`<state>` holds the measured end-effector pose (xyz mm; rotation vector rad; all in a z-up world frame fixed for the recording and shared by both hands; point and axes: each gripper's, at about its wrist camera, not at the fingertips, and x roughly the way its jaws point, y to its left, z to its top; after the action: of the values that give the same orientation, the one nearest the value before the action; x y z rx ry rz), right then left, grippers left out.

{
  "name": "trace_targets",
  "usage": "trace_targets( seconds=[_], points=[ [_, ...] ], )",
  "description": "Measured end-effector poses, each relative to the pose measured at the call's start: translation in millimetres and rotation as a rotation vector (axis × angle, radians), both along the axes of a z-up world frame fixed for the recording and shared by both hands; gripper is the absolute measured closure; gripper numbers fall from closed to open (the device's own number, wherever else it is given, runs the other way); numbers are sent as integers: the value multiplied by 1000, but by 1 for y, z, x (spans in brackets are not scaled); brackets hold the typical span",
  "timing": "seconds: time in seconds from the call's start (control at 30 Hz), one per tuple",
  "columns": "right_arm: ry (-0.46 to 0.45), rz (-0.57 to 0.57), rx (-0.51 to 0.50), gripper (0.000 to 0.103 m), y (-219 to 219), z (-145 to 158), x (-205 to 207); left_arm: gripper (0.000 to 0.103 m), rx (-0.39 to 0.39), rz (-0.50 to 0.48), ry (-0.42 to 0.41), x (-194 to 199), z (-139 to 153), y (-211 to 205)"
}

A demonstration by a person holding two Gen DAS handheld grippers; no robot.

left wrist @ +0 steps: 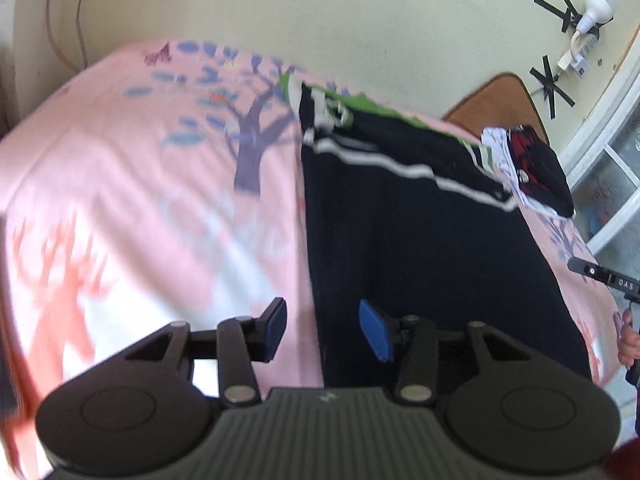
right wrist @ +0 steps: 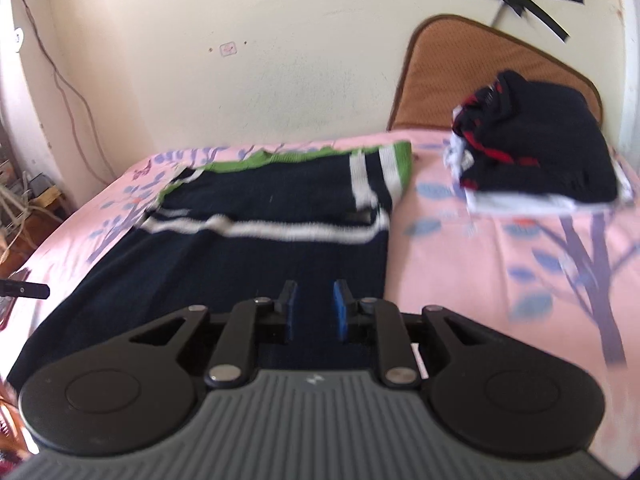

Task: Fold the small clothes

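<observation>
While a dark knit garment with white stripes and green trim lay flat across the pink printed bedsheet, a folded pile sat near the brown headboard; both left gripper and right gripper hung released, empty.

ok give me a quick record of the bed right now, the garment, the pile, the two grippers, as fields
surface: bed with pink tree-print sheet
garment: dark sweater, white stripes, green trim, lying flat, partly folded
pile: folded clothes at the sweater's right, by the brown cushion
left gripper: fingers apart, nothing between, over the sweater's left edge
right gripper: fingers apart, nothing gripped, above the sweater
</observation>
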<state>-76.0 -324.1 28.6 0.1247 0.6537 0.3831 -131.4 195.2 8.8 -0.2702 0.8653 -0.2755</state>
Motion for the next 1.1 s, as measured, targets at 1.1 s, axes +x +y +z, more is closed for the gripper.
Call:
trace_targets(
  seconds=[1.1],
  points=[
    [-36, -150, 24, 64, -26, 8, 123, 67, -131, 225, 9, 175, 19, -4]
  ],
)
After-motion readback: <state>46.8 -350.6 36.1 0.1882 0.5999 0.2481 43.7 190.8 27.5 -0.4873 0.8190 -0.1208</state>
